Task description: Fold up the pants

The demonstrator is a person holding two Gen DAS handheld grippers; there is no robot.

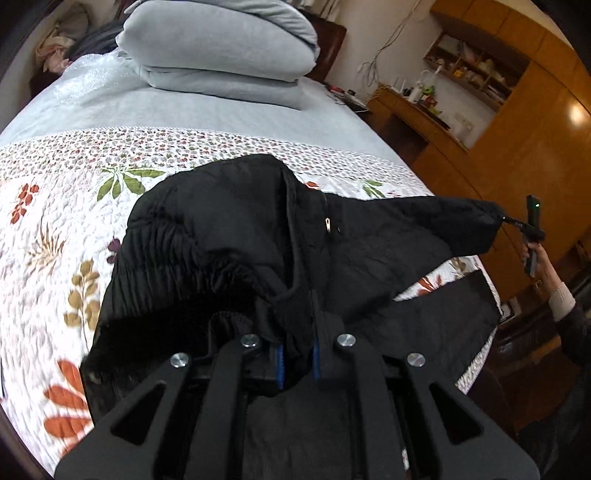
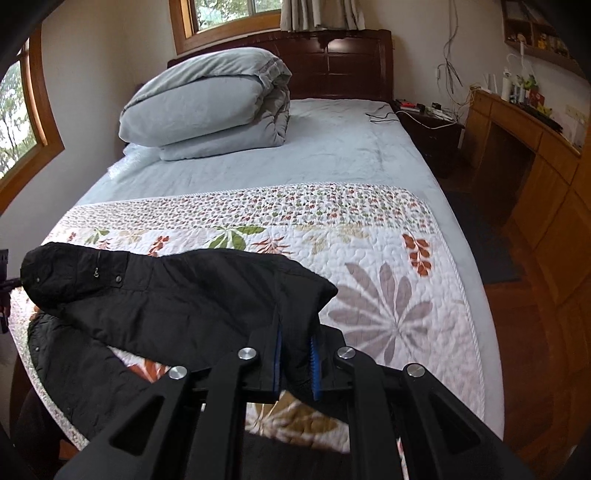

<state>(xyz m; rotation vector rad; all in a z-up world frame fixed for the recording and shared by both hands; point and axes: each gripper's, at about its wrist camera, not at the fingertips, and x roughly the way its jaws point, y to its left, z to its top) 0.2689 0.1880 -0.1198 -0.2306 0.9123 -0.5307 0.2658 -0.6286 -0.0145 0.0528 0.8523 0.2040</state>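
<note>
You stood at the foot of a bed (image 2: pixel 332 155) with a dark wooden headboard (image 2: pixel 343 62). A folded grey duvet (image 2: pixel 207 107) lay on its pale blue sheet, and a flowered quilt (image 2: pixel 369 258) covered the near part. Daylight came through two wood-framed windows (image 2: pixel 236 18). On your right were a wooden desk (image 2: pixel 517 122), tall wardrobes (image 1: pixel 535 140) and a wooden floor (image 2: pixel 524 332).

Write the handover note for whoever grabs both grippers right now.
Left gripper: shut on the black pants at the elastic waistband end.
Right gripper: shut on the same pants at the opposite end.
The held span is lifted over the floral quilt; the rest lies on the quilt below.
Done: both ends gripped.
Left: lay it flat, fold.
</note>
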